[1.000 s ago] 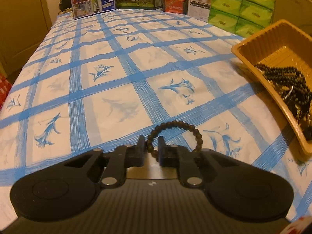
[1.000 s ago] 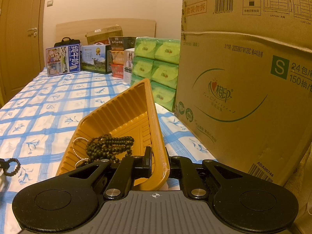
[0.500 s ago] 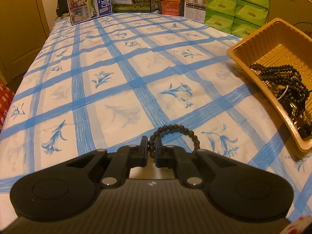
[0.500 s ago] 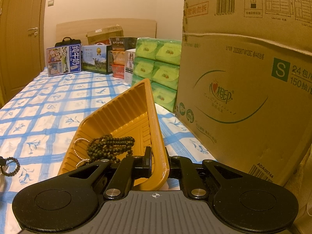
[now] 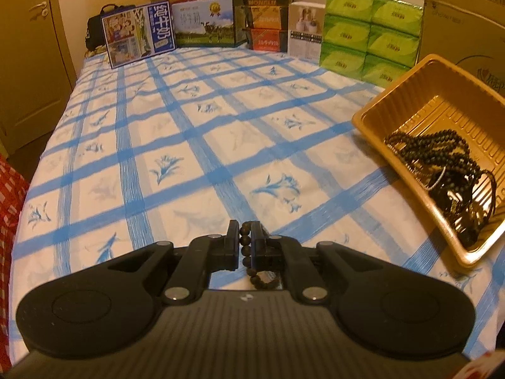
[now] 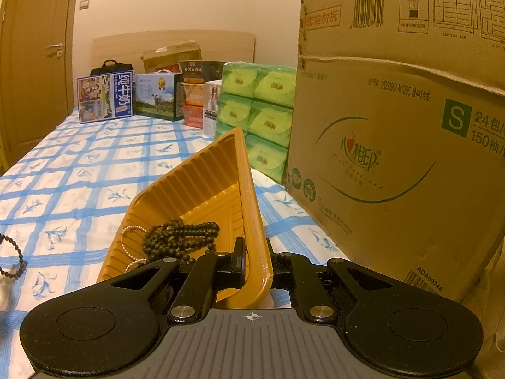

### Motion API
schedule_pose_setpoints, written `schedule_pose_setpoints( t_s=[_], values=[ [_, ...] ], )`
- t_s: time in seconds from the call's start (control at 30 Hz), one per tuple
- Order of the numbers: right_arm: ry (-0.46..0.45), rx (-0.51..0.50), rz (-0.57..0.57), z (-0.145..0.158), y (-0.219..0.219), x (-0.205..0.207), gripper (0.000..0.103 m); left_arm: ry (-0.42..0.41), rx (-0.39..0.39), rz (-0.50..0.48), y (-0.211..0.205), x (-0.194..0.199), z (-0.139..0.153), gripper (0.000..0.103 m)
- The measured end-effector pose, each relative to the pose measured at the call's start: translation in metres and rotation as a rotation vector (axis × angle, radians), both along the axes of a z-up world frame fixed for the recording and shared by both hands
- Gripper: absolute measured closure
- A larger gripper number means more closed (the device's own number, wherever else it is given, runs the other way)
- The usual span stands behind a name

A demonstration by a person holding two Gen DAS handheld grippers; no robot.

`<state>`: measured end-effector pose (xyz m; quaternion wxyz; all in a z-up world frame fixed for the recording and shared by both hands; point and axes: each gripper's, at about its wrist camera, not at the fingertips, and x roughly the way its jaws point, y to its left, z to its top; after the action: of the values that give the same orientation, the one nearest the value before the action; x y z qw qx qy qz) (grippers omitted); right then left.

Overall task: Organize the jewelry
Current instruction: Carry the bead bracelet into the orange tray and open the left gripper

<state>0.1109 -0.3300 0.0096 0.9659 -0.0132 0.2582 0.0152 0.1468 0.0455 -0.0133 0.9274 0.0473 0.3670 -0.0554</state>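
1. Our left gripper (image 5: pixel 245 237) is clamped on a dark bead bracelet (image 5: pixel 245 246). The beads run up between its two fingers, and the rest of the loop hangs down behind them.
2. In the left view we see the bracelet lifted off the checked bedsheet (image 5: pixel 189 145); the loop looks to hang free of the cloth.
3. From the right wrist we catch part of the same bracelet (image 6: pixel 14 259) at the far left edge, hanging above the sheet.
4. Our right gripper (image 6: pixel 254 259) pinches the near rim of the orange tray (image 6: pixel 202 189), one finger inside the wall and one outside.
5. The tray (image 5: pixel 442 94) sits at the right of the left view, well apart from the held bracelet. From the right wrist it looks tilted, its right wall raised.
6. Inside the tray lies a heap of dark beads (image 6: pixel 180 240) with a thin string of pearls (image 6: pixel 129 240) just beside it on the left.
7. A large cardboard box (image 6: pixel 394 158) stands just right of the tray, and green tissue packs (image 6: pixel 258 107) are stacked behind it.
8. More boxes (image 5: pixel 202 22) line the far end of the bed.
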Motion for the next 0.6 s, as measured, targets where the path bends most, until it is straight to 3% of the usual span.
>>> schedule_pose_setpoints(
  t_s=[0.6],
  values=[
    [-0.001, 0.001, -0.001, 0.002, 0.004, -0.001, 0.094, -0.058, -0.071, -0.139, -0.030, 0.005, 0.042, 0.097]
  ],
)
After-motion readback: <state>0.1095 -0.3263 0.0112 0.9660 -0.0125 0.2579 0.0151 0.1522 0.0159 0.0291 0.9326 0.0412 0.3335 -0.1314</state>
